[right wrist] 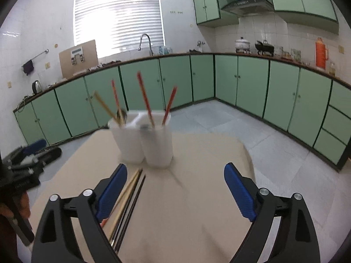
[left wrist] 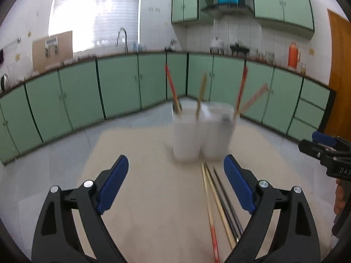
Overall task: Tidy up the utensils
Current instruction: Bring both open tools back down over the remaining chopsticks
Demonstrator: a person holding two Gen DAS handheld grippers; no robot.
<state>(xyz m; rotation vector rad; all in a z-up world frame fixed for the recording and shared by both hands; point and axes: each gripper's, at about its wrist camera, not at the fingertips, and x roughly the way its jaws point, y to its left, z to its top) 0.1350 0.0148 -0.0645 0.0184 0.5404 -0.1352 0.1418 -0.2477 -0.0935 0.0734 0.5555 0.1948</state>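
Both tools hover over the beige cloth-covered bench (right wrist: 208, 175). The left gripper (left wrist: 176, 168) has its jaws spread wide with nothing between them, and the right gripper (right wrist: 175, 176) shows the same wide, empty spread. Ahead stands the white plastic two-compartment utensil holder (right wrist: 144, 142), upright, with red and tan chopsticks (right wrist: 145, 99) poking out at angles. It looks like a dark spoon sits in there too, though blur hides it. On the bench, just in front of the holder, lies a loose bundle of tan and dark chopsticks (left wrist: 219, 201), side by side.
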